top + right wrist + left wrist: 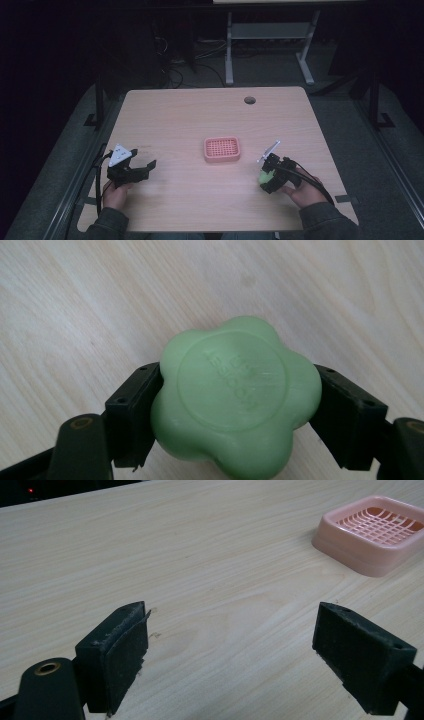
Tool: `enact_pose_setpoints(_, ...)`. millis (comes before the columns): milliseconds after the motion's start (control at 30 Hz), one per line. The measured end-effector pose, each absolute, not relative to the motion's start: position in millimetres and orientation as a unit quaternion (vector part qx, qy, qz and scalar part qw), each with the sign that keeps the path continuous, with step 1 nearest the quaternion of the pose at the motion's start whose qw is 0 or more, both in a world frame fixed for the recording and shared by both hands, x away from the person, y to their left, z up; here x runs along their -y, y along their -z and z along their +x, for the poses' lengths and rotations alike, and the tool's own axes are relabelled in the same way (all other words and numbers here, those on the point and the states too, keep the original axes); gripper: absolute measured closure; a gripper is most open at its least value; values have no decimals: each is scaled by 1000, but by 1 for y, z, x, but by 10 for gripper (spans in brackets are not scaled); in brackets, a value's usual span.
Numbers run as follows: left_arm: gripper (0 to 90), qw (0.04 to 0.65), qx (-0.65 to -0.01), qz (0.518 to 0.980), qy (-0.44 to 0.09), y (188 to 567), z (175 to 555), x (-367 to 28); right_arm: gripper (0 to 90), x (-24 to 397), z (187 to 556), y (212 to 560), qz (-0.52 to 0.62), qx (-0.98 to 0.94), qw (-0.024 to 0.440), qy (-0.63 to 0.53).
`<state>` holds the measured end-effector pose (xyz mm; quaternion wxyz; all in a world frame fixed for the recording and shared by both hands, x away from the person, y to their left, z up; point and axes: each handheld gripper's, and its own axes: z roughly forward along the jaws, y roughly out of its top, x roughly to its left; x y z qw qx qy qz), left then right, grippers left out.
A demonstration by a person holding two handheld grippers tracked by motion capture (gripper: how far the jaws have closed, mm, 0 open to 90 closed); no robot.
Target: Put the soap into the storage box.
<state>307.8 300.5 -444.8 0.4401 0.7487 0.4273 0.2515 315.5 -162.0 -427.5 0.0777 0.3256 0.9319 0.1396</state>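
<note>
A green flower-shaped soap bar (235, 395) sits squeezed between the two black jaws of my right gripper (235, 410), just above the wooden table. In the high view the right gripper (267, 176) holds the green soap (265, 176) at the table's front right. A pink slotted soap dish (222, 149) lies at the table's middle, up and to the left of that gripper. My left gripper (146, 169) rests at the front left, jaws wide apart with bare wood between them (230, 645). The pink dish (372, 532) appears at the upper right of the left gripper view.
The light wooden table (200, 110) has a round cable hole (249, 100) near its far edge. Beyond it stand the white legs of another desk (229, 50) and floor cables. Cables trail from both grippers over the front edge.
</note>
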Motion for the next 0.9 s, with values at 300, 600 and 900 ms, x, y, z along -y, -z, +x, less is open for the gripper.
enact_pose_setpoints(300, 140, 439, -427, 750, -251, 445, 308, -300, 257, 152, 326, 419, 312, -934, 73, -155)
enact_pose_setpoints(600, 140, 438, -426, 751, -250, 444, 308, -300, 257, 146, 336, 409, 306, -936, 72, -159)
enact_pose_setpoints(900, 140, 438, -424, 752, -250, 444, 308, -300, 257, 141, 348, 400, 298, -938, 69, -164)
